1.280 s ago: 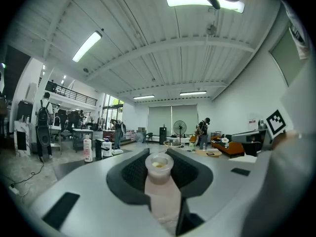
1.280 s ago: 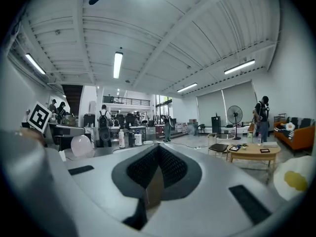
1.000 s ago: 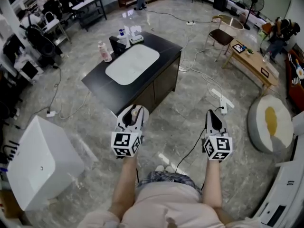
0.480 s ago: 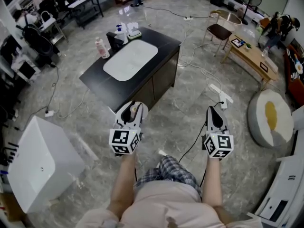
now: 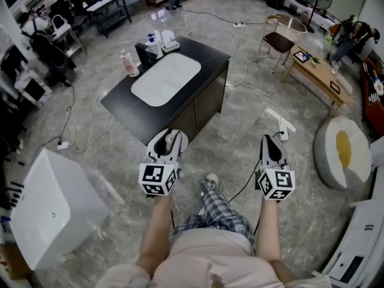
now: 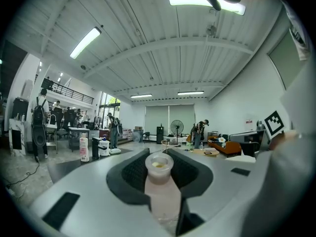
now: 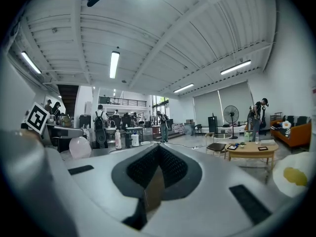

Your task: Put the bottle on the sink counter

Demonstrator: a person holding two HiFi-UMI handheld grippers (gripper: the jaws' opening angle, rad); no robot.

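In the head view my left gripper (image 5: pixel 168 138) is held out level over the floor, shut on a pale pink bottle (image 5: pixel 171 141) that lies between its fingers. In the left gripper view the bottle (image 6: pixel 161 194) fills the gap, its round cap (image 6: pixel 159 165) pointing forward. My right gripper (image 5: pixel 269 143) is alongside, shut and empty; the right gripper view (image 7: pixel 157 154) shows its jaws meeting. Ahead stands the black sink counter (image 5: pixel 204 53) with a white basin (image 5: pixel 167 80). A pink bottle (image 5: pixel 128 63) and a pump dispenser (image 5: pixel 155 43) stand at its far end.
A white box (image 5: pixel 54 203) stands at left. A round white cushion (image 5: pixel 342 155), a wooden table (image 5: pixel 318 71) and a chair (image 5: pixel 279 41) are at right. Cables and a power strip (image 5: pixel 281 122) lie on the floor between me and the counter.
The person's leg and foot have stepped forward between the two grippers. Both grippers keep their places in the view, the bottle still in the left one.
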